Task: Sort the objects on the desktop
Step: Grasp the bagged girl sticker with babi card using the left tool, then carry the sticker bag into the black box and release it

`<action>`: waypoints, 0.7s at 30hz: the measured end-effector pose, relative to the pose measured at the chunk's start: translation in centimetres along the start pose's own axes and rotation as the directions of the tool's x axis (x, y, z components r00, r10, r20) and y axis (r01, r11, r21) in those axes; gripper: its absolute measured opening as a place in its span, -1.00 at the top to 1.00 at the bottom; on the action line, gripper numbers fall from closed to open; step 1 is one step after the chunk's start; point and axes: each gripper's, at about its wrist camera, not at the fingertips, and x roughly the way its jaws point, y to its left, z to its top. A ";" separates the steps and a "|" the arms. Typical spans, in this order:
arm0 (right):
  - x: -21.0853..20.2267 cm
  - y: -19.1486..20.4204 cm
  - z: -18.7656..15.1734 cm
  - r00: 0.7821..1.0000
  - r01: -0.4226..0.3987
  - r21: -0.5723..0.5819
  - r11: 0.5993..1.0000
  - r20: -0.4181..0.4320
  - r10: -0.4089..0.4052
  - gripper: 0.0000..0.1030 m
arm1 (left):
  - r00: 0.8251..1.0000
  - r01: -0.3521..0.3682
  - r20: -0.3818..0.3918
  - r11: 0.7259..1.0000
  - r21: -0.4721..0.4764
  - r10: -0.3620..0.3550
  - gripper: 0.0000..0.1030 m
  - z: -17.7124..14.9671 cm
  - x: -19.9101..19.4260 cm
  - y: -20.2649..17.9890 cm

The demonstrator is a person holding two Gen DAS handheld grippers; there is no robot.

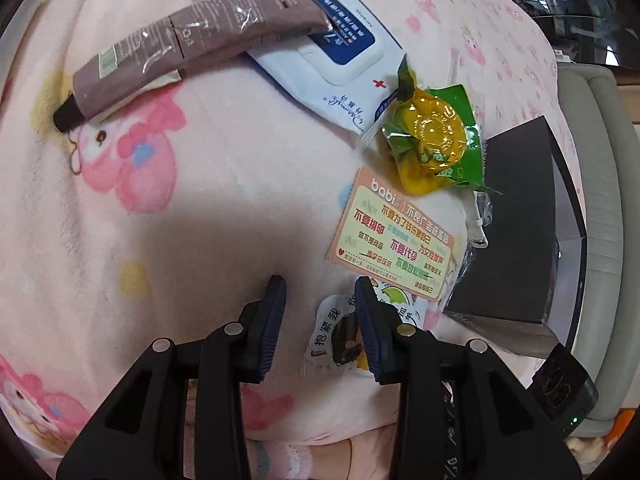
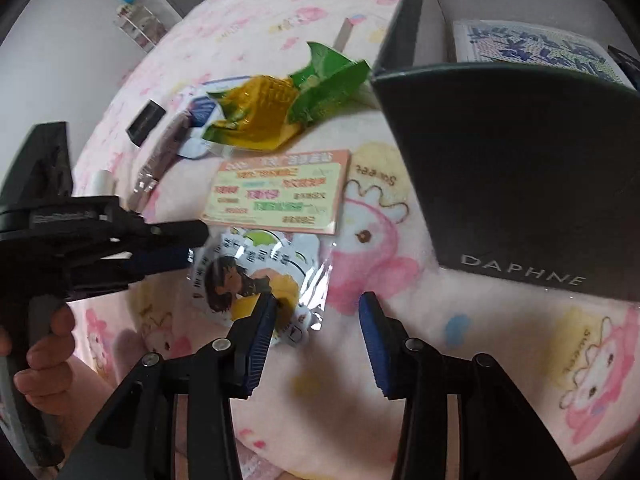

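Observation:
My left gripper is open above the pink blanket, its right finger over the edge of a cartoon sticker in a clear sleeve. A peach printed card lies just beyond, then a yellow-green snack packet, a white-blue wipes pack and a brown tube resting across it. My right gripper is open too, its left fingertip over the sticker. The left gripper reaches in from the left beside that sticker. The card and snack packet lie farther off.
An open black box marked DAPHNE stands at the right with a patterned item inside; it also shows as the black box. A hand holds the left gripper. A small black object and a white cylinder lie far left.

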 end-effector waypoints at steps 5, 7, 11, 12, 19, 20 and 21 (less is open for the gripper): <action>-0.1 0.3 -0.1 0.999 -0.034 0.000 0.999 0.008 0.034 0.37 | 0.998 0.063 -0.019 0.991 0.116 -0.062 0.20 -1.2 -0.9 -2.1; -0.7 0.7 -0.1 1.000 0.008 -0.020 1.000 0.015 -0.008 0.49 | 0.995 0.095 0.000 0.985 0.146 -0.096 0.24 -1.7 -1.9 -2.6; -3.8 1.0 0.1 0.996 -0.013 -0.019 1.000 0.087 0.015 0.70 | 0.986 0.156 0.033 0.966 0.207 -0.166 0.63 -2.7 -4.0 -3.6; -4.7 1.2 0.2 0.994 -0.020 -0.024 1.000 0.109 0.023 0.71 | 0.982 0.170 0.041 0.960 0.223 -0.184 0.66 -3.0 -4.5 -3.9; -10.4 2.8 1.0 0.968 -0.084 -0.079 0.993 0.230 0.100 0.74 | 0.938 0.279 0.104 0.899 0.336 -0.330 0.66 -3.7 -8.5 -6.5; -10.9 2.7 1.2 0.966 -0.079 -0.085 0.993 0.239 0.097 0.74 | 0.937 0.279 0.106 0.894 0.350 -0.333 0.66 -3.5 -8.7 -7.2; -11.4 2.6 1.5 0.964 -0.074 -0.090 0.993 0.248 0.094 0.74 | 0.937 0.276 0.107 0.891 0.362 -0.333 0.66 -3.3 -8.8 -8.0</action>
